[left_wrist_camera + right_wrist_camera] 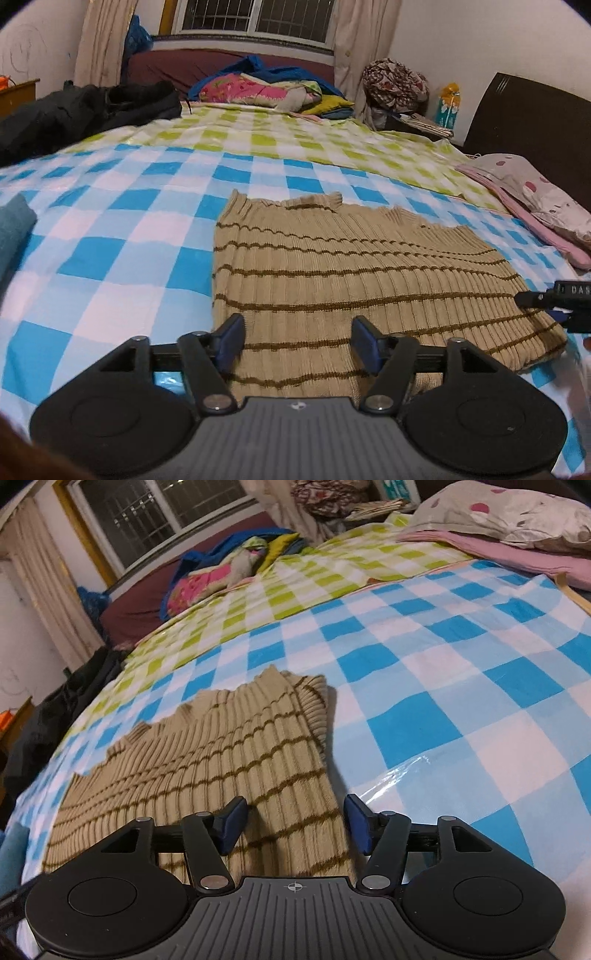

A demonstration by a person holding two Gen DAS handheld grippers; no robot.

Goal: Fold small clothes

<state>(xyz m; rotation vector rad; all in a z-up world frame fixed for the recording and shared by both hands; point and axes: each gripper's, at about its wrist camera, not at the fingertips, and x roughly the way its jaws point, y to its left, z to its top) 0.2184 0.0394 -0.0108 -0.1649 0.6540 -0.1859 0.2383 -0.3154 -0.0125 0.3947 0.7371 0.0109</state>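
Note:
A beige ribbed knit garment with thin brown stripes (332, 269) lies flat on the blue-and-white checked sheet (110, 229). My left gripper (297, 343) is open, its blue pads over the garment's near left edge. My right gripper (295, 821) is open over the garment's near right edge (229, 760). The right gripper's tip also shows at the right edge of the left wrist view (554, 299). Neither gripper holds anything.
A dark bag (85, 110) lies at the bed's far left. A pile of colourful clothes (266, 92) lies at the far end. A pillow and pink cloth (543, 206) lie at the right. A teal folded item (13, 229) sits at the left edge.

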